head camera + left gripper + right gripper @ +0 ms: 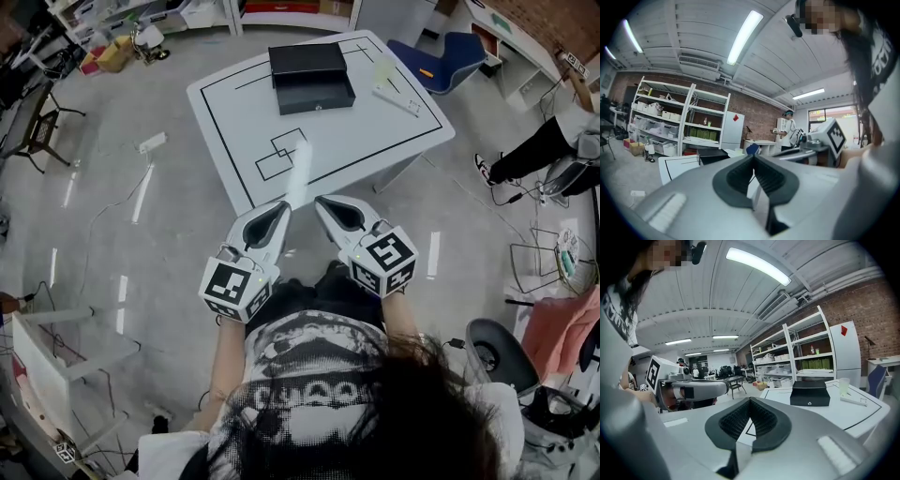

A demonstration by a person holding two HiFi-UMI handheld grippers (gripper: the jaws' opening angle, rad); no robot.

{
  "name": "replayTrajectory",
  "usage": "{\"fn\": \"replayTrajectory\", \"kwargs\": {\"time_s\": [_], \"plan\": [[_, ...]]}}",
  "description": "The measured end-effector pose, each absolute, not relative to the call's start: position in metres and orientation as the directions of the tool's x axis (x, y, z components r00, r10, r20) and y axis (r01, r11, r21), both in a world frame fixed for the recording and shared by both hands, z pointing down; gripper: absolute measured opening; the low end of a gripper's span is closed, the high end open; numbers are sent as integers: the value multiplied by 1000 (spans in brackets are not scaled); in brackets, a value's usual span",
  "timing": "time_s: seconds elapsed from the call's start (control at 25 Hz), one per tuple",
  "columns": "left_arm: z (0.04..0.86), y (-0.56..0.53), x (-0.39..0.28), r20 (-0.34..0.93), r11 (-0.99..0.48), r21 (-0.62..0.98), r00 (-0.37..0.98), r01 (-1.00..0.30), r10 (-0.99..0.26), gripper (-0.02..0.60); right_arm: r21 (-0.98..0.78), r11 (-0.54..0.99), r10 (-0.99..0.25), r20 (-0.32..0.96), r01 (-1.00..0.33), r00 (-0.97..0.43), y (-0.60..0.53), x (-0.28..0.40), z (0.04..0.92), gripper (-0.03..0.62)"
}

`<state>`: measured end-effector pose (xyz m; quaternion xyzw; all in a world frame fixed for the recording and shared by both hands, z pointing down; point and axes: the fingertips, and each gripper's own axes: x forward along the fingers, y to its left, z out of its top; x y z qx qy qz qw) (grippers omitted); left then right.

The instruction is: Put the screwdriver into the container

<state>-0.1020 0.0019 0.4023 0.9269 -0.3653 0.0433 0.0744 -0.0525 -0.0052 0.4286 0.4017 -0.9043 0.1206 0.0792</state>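
Head view, nearest: left gripper [282,206] and right gripper [321,202] side by side, both claws pressed together, empty, well short of the black container [309,62].
Screwdriver [397,97]: seemingly the pale slim tool lying flat just right of the container, near a cup [384,70].
Handling: likely light, stiff, prone to rolling; pinch across its handle.

No legible text, number or brand is shown in any view. Black-and-white square markers [232,286] are carried on the cubes of the left gripper [284,206] and the right gripper [323,201]; only patterns are presented. A red diamond sign [736,117] is fixed on the tall white cabinet [732,133], centre of the left gripper view; no characters can be resolved. The white print [309,375] on the dark shirt [281,319], bottom of the head view, cannot be read.
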Motion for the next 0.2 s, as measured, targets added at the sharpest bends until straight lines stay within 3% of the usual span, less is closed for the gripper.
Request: {"fn": "replayTrajectory", "kwargs": {"time_s": [0.2], "plan": [[403, 6, -110, 130, -727, 105, 734, -678, -666, 0, -154, 651, -704, 242, -743, -667, 0, -64, 431, -3]]}}
